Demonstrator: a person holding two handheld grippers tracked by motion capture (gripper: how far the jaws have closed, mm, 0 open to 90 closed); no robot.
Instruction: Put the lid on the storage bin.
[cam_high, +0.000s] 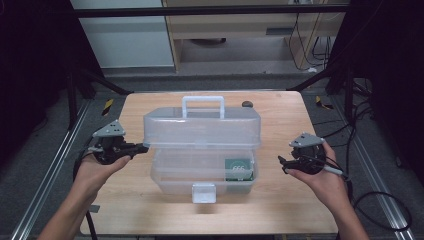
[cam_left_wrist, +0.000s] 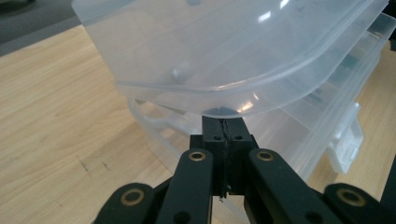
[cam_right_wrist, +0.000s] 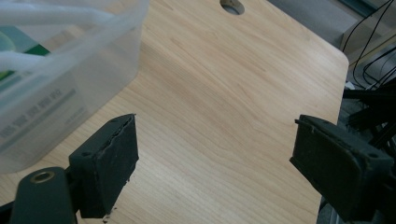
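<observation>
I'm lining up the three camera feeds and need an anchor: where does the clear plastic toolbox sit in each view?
High view: clear plastic toolbox at table centre, lid raised.
Left gripper view: it spans the top and right, lid corner just above the left gripper.
Right gripper view: its base wall sits upper left, with a green card inside.
Shared landmark: the wooden table.

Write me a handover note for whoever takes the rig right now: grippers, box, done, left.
Left gripper: jaws shut, tips under the rim of the clear lid, propping it up.
Right gripper: open, holding nothing, over the wooden table to the right of the box.
Clear plastic toolbox: mid-table, front latch undone, lid raised, green packet inside at right.
Done: unlatched, lid partly lifted.
Left: probably swing the lid fully open.
</observation>
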